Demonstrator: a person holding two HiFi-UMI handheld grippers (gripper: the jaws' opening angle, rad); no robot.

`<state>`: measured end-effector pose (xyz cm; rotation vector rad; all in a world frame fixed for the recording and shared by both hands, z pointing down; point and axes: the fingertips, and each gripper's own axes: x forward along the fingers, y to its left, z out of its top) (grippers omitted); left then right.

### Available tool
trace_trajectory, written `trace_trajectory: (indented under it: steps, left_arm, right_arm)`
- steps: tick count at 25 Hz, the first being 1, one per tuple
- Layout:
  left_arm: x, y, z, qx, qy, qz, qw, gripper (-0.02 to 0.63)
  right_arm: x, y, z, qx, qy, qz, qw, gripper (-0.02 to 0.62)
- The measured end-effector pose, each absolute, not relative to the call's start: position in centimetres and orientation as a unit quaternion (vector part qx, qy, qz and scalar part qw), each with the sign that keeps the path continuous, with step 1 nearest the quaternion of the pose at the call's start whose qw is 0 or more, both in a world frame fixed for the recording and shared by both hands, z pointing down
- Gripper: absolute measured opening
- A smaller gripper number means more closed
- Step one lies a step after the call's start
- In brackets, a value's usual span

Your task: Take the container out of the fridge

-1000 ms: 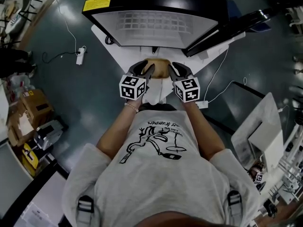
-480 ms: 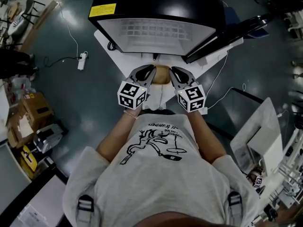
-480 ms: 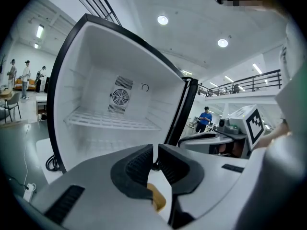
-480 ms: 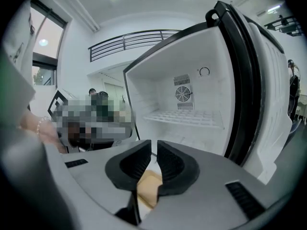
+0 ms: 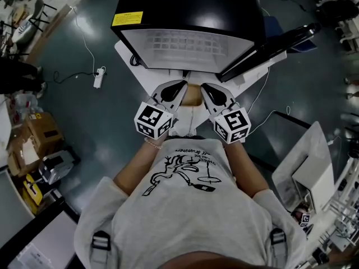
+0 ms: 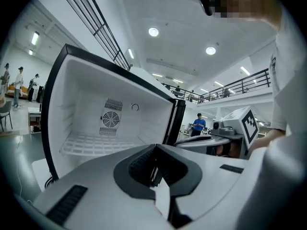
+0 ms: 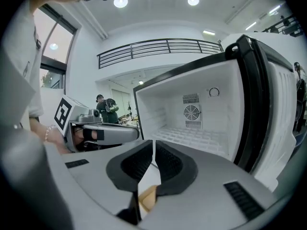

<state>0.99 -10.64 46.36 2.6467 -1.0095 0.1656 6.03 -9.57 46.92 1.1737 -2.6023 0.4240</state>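
- Head view, nearest first: the person's pale printed shirt (image 5: 185,206) fills the bottom of the frame, with both forearms reaching forward from it.
- The left gripper (image 5: 180,86) and the right gripper (image 5: 205,87) are held side by side in front of the body. Their tips angle toward each other and stay apart.
- In the left gripper view the jaws are pressed together with nothing between the pads.
- In the right gripper view the jaws have just been closing. Only a thin slit remains between the pads and nothing is in it, so neither gripper grips anything.
- The container (image 5: 192,96), a tan thing, shows between and below the two sets of tips. It is outside the fridge and appears to lie on the white stand (image 5: 126,52) just in front of the opening. The right gripper view shows a tan corner of it beneath the closed jaws.
- The fridge (image 5: 188,10) stands behind it on that stand, black outside and white inside. Its door (image 5: 269,46) is swung open to the right.
- Inside are a white wire shelf (image 6: 91,145) with nothing on it and a round fan grille (image 6: 110,119) on the back wall.
- On the dark floor (image 5: 84,111) to the left lie a power strip (image 5: 99,77) and, nearer the edge, a cardboard box (image 5: 39,128).
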Motion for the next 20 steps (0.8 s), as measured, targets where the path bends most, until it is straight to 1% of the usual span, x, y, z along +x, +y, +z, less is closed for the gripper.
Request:
trace_trajectory:
  steps: [20]
  left_arm:
    - [0.6, -8.2, 37.7, 0.939, -0.330, 0.011, 0.095, 0.014]
  right_arm:
    - [4.3, -7.1, 39.2, 0.365, -0.920, 0.106, 0.097, 0.034]
